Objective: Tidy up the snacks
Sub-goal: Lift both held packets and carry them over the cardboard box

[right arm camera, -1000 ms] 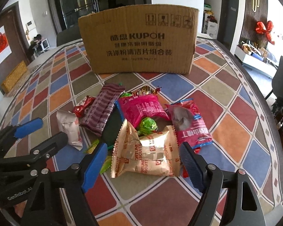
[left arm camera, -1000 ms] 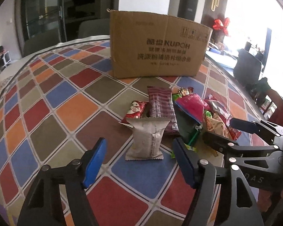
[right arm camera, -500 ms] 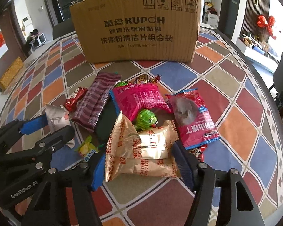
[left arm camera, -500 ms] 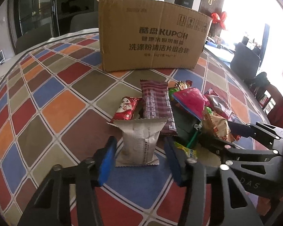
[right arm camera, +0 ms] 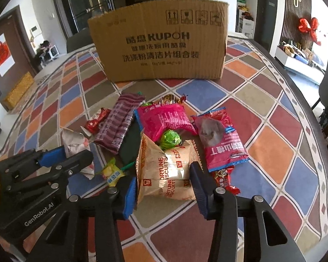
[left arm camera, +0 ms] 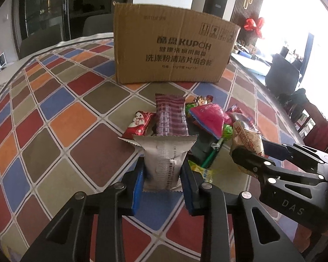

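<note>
Snacks in crinkly foil and plastic wrappers lie heaped on the checkered bench just in front of the brown cardboard box (right arm camera: 157,43), which I take as my landmark. They look light, soft and slick, likely to crumple or slide, so I judge each is best pinched across its flat middle, not by the sealed, serrated ends.

My left gripper (left arm camera: 161,181) has its blue pads (left arm camera: 137,185) pressed against both long edges of the silver-grey pillow packet (left arm camera: 164,161), which lies at the near-left edge of the heap, farthest from the box; it looks clamped on it, the wrapper bowing slightly between the pads.

My right gripper (right arm camera: 164,187) straddles the tan biscuit bag with orange lettering (right arm camera: 166,170), at the near edge of the heap. Its pads sit close against the bag's sides, but I cannot tell whether they grip it yet. That bag is puffy with air, so I expect it to give before it holds; its contents may be fragile.
</note>
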The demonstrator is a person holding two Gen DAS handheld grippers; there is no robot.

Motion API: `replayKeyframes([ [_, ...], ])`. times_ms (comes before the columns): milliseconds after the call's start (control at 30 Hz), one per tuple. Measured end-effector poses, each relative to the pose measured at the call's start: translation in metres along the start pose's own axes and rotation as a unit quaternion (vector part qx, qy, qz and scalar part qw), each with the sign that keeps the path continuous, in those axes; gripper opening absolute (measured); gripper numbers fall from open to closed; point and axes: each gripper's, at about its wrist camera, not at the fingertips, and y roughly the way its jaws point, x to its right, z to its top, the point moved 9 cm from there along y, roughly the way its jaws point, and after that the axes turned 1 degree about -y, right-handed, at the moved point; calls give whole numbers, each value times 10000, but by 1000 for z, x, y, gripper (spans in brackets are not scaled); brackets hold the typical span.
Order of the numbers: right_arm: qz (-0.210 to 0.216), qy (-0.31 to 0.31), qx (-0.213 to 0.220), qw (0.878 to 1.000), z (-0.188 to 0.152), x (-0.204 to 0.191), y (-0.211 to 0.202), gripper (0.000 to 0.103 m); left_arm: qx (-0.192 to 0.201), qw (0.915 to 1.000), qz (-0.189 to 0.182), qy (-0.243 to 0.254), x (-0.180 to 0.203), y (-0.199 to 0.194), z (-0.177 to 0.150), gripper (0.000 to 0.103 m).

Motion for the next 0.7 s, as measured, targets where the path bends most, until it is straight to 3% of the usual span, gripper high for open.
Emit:
replayKeyframes([
  [300,103,-30,416,9991,18,2,-25,46,372,9992,103,83,10,-30,26,31],
  [700,86,-206,1154,9931,77,7,-56,46,940,9951,243,183,14,-60,90,31],
])
